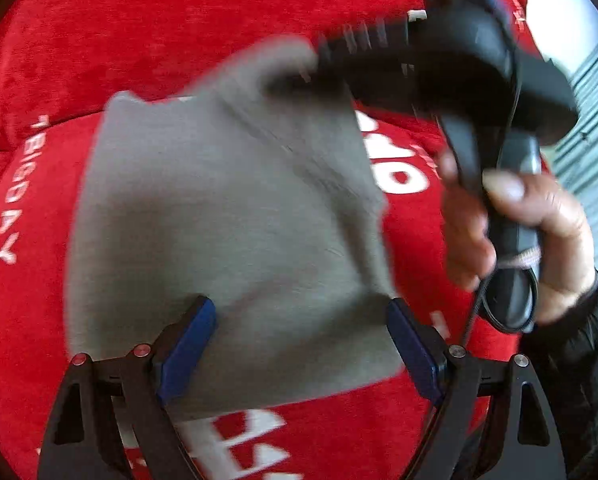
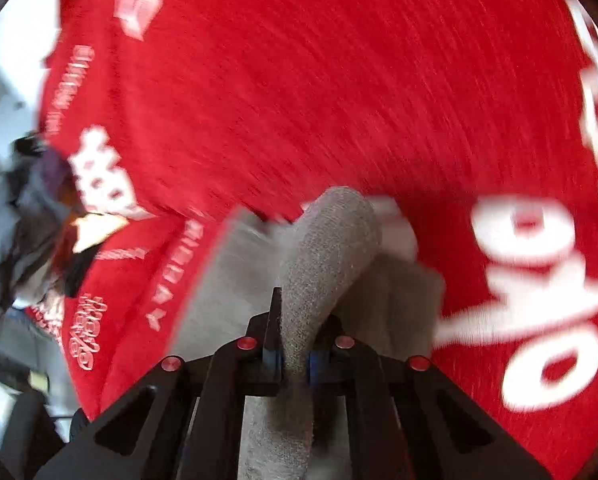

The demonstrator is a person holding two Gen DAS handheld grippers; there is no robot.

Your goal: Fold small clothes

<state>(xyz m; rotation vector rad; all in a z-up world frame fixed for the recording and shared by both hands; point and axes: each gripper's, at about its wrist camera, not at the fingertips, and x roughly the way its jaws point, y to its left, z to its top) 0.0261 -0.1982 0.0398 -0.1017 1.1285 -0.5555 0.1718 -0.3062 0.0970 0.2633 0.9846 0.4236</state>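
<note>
Right claw pinches grey cloth; left claw gapes wide.

The left gripper stood wide open, its blue pads apart; the right gripper was clamped on grey knitted cloth, gripped by a bare hand

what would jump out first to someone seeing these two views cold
The bright red blanket with white lettering fills both views, spread under everything. On it lies a small grey cloth, between the open left gripper at the bottom of the left wrist view. The right gripper is shut on a bunched fold of that cloth, and a hand holds its handle at the right edge.
</note>
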